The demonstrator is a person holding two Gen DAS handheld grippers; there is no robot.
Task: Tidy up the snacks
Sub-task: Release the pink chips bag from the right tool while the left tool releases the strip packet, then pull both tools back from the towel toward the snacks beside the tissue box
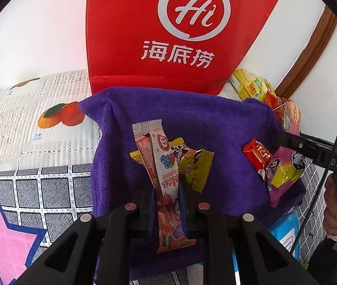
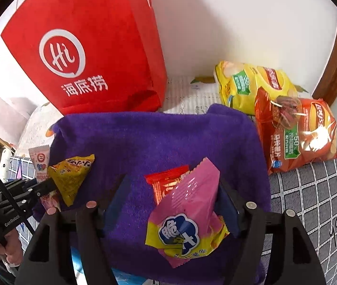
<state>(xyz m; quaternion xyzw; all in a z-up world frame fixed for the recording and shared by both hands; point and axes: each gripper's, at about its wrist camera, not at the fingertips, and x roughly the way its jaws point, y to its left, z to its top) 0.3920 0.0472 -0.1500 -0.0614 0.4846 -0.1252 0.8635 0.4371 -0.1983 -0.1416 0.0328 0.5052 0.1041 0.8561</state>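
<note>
A purple towel [image 1: 192, 114] [image 2: 156, 137] is spread on the table. My left gripper [image 1: 166, 185] is shut on a long pink-and-white snack stick [image 1: 161, 161], held upright over a yellow candy packet [image 1: 197, 166] [image 2: 71, 173] that lies on the towel. My right gripper [image 2: 173, 180] stands open over the towel's right side. A pink-and-yellow snack packet [image 2: 189, 211] [image 1: 284, 166] lies between its fingers against the right one, clear of the left one. A small red packet [image 2: 166, 182] [image 1: 257, 156] lies partly under the pink packet.
A tall red paper bag [image 1: 168, 35] [image 2: 92, 47] stands behind the towel against the white wall. A yellow chip bag [image 2: 251, 85] and an orange chip bag [image 2: 296, 133] lie at the back right. A blue pack [image 1: 284, 228] pokes out under the towel.
</note>
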